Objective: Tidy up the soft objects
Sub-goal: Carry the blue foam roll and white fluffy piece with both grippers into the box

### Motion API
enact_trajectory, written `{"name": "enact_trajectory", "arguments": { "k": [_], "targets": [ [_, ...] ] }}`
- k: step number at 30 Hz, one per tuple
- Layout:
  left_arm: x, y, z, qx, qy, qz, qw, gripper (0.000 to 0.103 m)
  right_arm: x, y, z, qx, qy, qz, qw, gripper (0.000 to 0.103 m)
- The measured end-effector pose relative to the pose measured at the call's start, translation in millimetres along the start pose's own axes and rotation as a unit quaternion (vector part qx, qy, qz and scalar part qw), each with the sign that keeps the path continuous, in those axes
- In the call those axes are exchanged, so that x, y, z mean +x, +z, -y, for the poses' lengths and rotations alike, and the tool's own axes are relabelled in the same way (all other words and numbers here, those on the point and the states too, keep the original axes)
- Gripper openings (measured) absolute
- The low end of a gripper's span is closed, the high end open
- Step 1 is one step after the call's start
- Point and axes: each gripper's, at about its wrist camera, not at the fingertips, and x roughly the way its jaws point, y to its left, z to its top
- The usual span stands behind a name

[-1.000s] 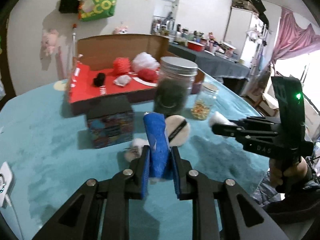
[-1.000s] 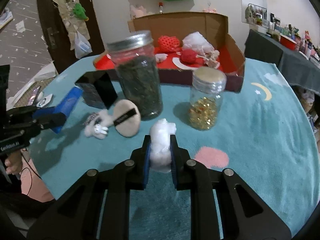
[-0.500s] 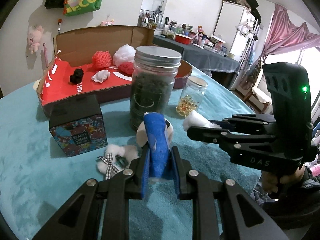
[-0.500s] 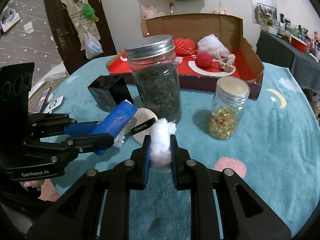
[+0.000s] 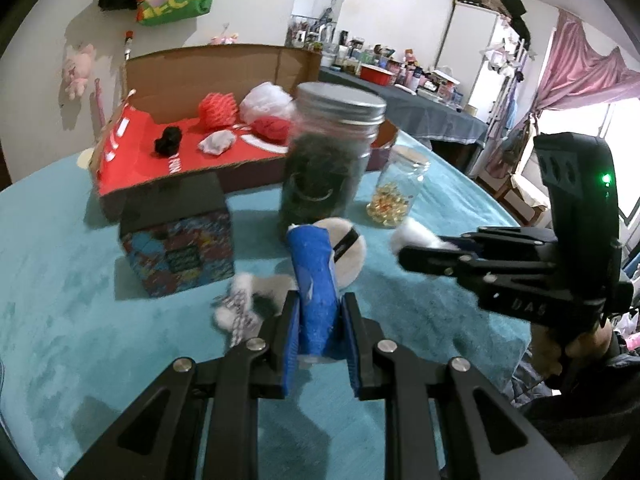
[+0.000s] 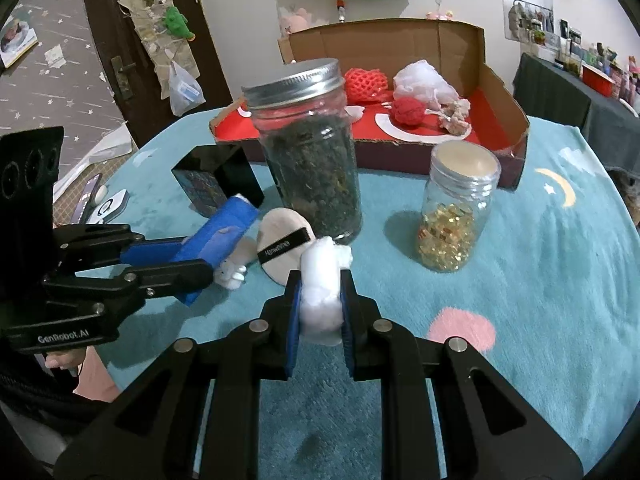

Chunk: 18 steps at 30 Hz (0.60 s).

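My left gripper [image 5: 320, 312] is shut on a blue sponge roll [image 5: 314, 280], held above the teal table cover; the roll also shows in the right wrist view [image 6: 224, 232]. My right gripper [image 6: 320, 296] is shut on a white cotton ball [image 6: 322, 288], which shows in the left wrist view [image 5: 412, 236] too. A beige powder puff [image 6: 284, 248] and a small white plush toy [image 6: 232, 272] lie on the cover between the grippers. An open cardboard box with a red floor [image 6: 500, 116] at the back holds red and white soft things.
A tall jar of dark leaves [image 6: 308, 160] and a small jar of golden capsules [image 6: 456, 224] stand in front of the box. A black patterned carton [image 5: 180, 240] stands to the left. A phone [image 6: 86, 200] lies near the table's left edge.
Both grippers have moved closer to the jars and the box, each keeping its hold. The two grippers have come nearer to each other.
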Motion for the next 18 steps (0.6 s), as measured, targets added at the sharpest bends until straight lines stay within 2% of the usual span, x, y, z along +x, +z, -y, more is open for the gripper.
{"name": "enact_trajectory", "arguments": {
  "k": [12,18],
  "targets": [
    [-27,-29,-51,-0.046,0.049,-0.018,0.9976,0.021,-11,-17,42,0.045,-0.027,-0.014,0.999,0.017],
    [-35,-39,-82,-0.069,0.056,-0.016,0.9959,0.021,-18,-17,72,0.067,-0.027,-0.012,0.997,0.017]
  ]
}}
